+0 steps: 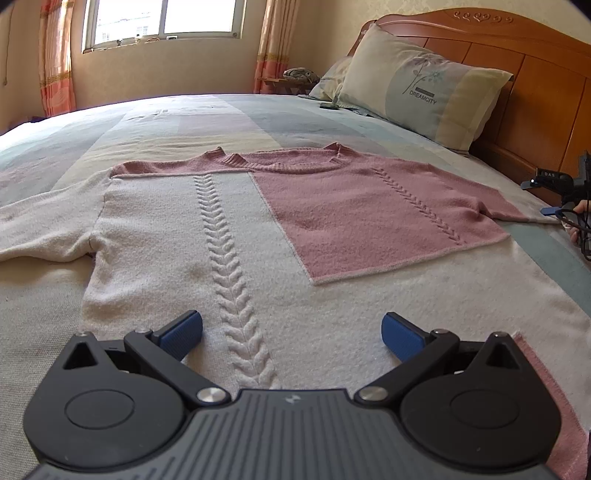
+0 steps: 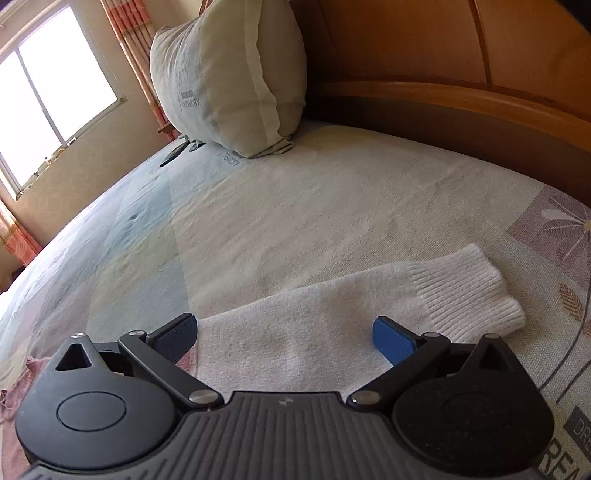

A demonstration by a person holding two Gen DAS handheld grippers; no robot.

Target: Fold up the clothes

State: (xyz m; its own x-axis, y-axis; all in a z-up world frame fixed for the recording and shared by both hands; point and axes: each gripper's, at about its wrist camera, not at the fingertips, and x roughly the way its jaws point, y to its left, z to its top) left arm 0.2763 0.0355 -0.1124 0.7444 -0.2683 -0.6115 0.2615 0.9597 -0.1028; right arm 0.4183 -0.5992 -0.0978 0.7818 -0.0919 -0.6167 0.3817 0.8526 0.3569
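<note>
Sweater [image 1: 177, 236]: a cream and pink knit lying flat on the bed, filling the centre of the left wrist view; a braided cable rib runs from the lower centre up toward the neckline.
Pink panel [image 1: 354, 214]: right of centre in the left wrist view, with its own thinner cable line, meeting the cream part along a slanted edge.
Neckline [image 1: 280, 162]: ribbed pink, upper centre of the left wrist view, toward the far side of the bed.
Left gripper [image 1: 291, 332]: bottom centre of its own view, its 2 blue pads spread wide apart, the cable rib showing in the gap between them; nothing is held.
Right gripper [image 2: 286, 334]: bottom centre of its own view, pads spread wide above a cream sleeve [image 2: 332, 314]; whether the pads touch the knit cannot be told.
Cuff [image 2: 472, 291]: ribbed, at the right of the right wrist view, lying flat on the bedcover [image 2: 295, 206].
Pillow [image 1: 424, 85]: upper right of the left wrist view, propped against the wooden headboard [image 1: 535, 62].
Window [image 1: 162, 18]: upper left, bright, with striped curtains on both sides.
Dark gear [image 1: 569, 192]: right edge of the left wrist view, too cut off to identify.
</note>
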